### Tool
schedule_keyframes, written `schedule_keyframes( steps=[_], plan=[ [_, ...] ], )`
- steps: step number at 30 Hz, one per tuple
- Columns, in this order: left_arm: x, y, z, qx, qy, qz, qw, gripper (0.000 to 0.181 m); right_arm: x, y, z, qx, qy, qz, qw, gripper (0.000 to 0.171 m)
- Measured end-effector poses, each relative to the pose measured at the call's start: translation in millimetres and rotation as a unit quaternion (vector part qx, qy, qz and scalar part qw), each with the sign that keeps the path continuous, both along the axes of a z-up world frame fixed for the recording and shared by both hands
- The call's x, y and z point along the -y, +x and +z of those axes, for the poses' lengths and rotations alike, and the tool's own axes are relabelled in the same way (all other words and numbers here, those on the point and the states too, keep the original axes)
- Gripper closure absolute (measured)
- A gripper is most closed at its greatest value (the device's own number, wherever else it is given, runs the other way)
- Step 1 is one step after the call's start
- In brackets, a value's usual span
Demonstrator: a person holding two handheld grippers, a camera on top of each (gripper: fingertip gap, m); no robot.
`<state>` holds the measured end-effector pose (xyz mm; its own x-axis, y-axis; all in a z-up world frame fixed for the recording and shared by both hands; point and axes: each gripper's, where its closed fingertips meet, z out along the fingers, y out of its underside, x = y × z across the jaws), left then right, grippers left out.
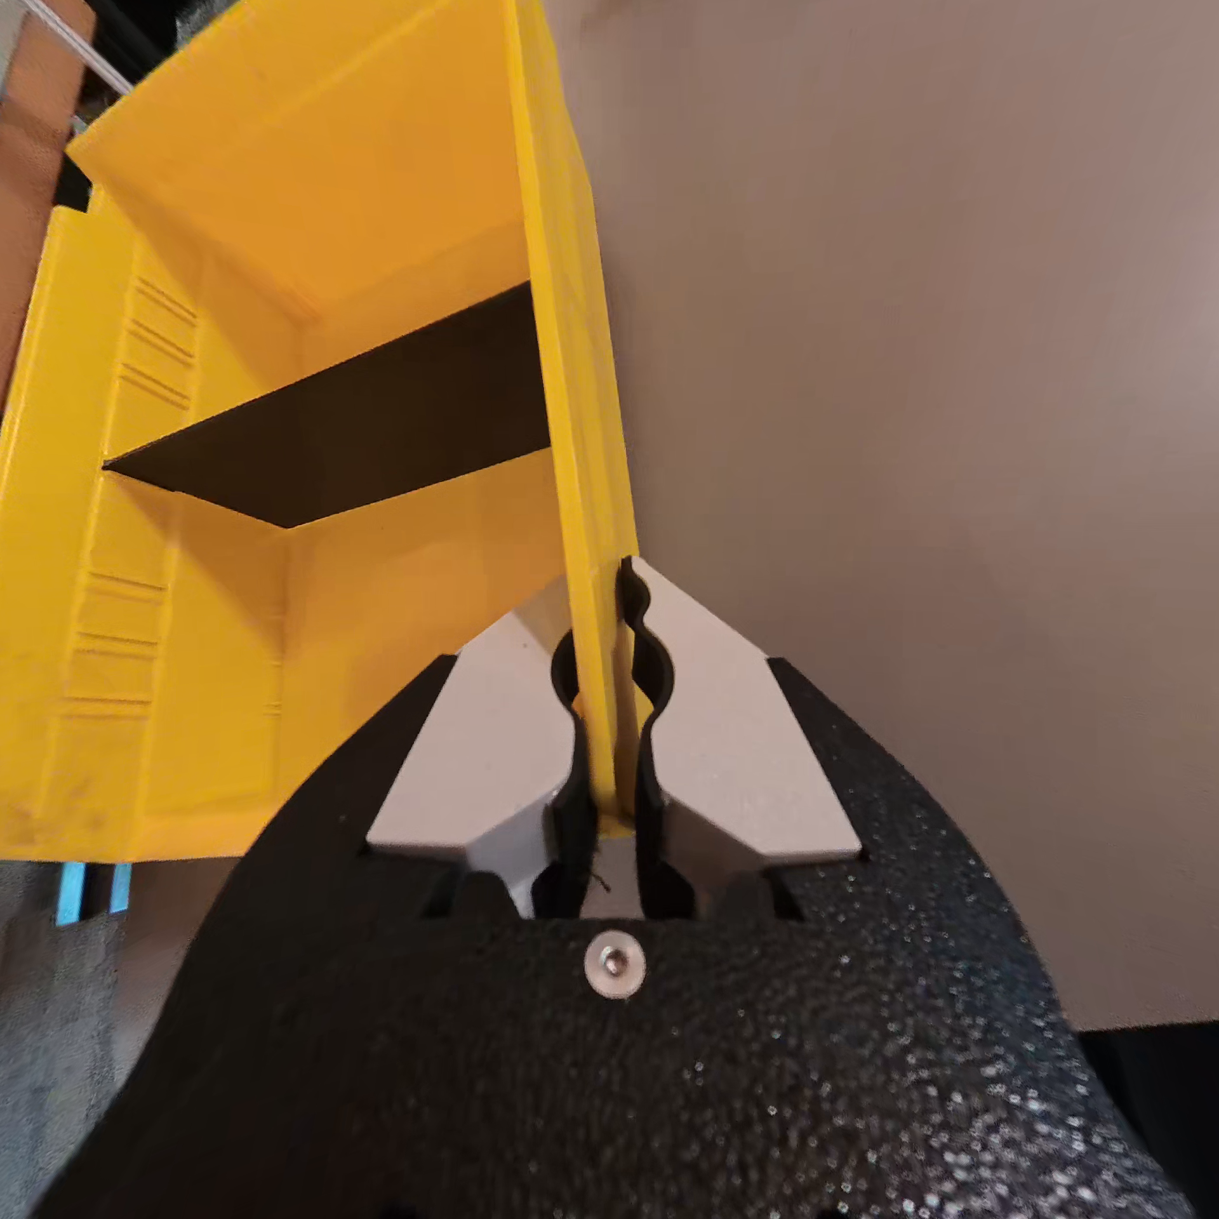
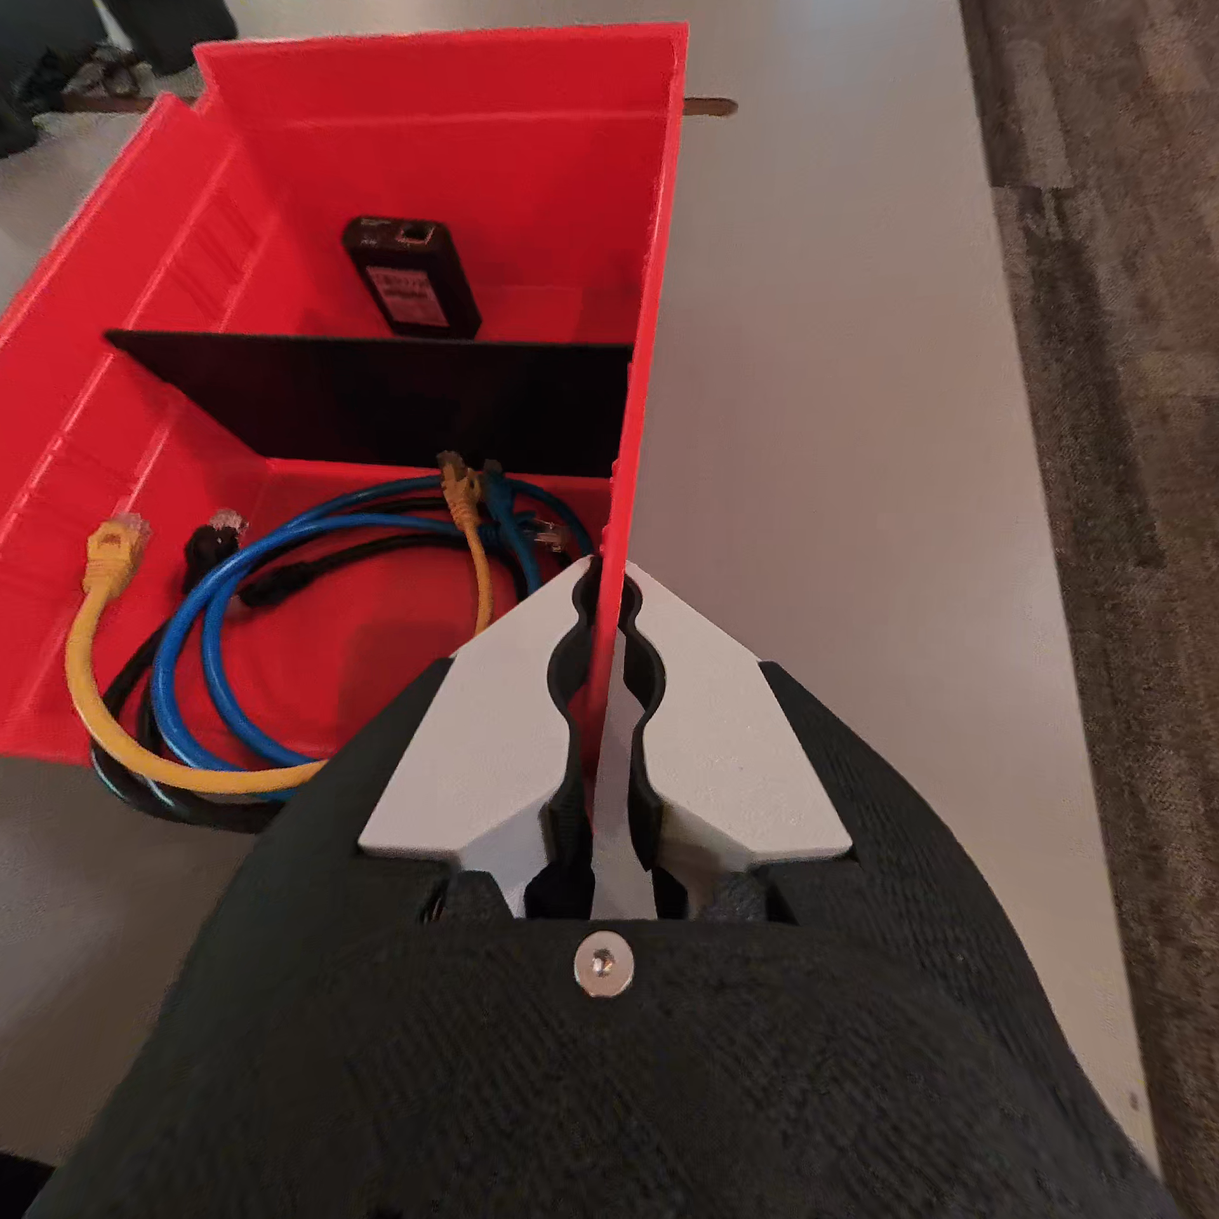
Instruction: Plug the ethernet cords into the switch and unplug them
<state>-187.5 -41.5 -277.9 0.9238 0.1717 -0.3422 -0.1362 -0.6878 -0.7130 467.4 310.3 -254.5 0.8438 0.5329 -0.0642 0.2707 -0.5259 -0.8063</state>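
My left gripper [image 1: 617, 574] has its jaws narrowed onto the thin side wall of a yellow bin [image 1: 396, 231], the wavy black pads pressing both faces of the smooth plastic. Beyond, a flat black divider [image 1: 343, 415] splits the bin. My right gripper [image 2: 610, 567] pinches the wall of a red bin [image 2: 429, 145] the same way. Its near compartment holds coiled ethernet cords [image 2: 218, 633], yellow, blue and black, looping over the front edge. Past a black partition [image 2: 396, 389] lies a small dark box with a port, probably the switch [image 2: 412, 277].
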Motion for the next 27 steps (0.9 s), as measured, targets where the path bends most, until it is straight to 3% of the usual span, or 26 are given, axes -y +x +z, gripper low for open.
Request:
schedule_keyframes(
  steps=[8, 16, 22, 24, 27],
  plan=[
    [-6, 10, 62, -0.048, 0.061, -0.015, 0.997, 0.180, 29, -84, 3, -0.016, 0.015, 0.020, 1.000, 0.170],
    [-7, 26, 125, -0.124, 0.140, -0.020, 0.982, 0.180, 77, -216, 4, -0.009, 0.096, 0.030, 0.995, 0.169],
    [-6, 39, 147, -0.132, 0.170, -0.031, 0.976, 0.180, 122, -318, 4, -0.080, 0.103, 0.089, 0.987, 0.161],
    [-7, 46, 151, -0.134, 0.179, -0.038, 0.974, 0.180, 143, -352, 5, -0.124, 0.081, 0.138, 0.979, 0.146],
    [-20, 70, 157, -0.128, 0.207, -0.067, 0.968, 0.181, 165, -376, 21, -0.192, 0.055, 0.190, 0.961, 0.089]
  ],
)
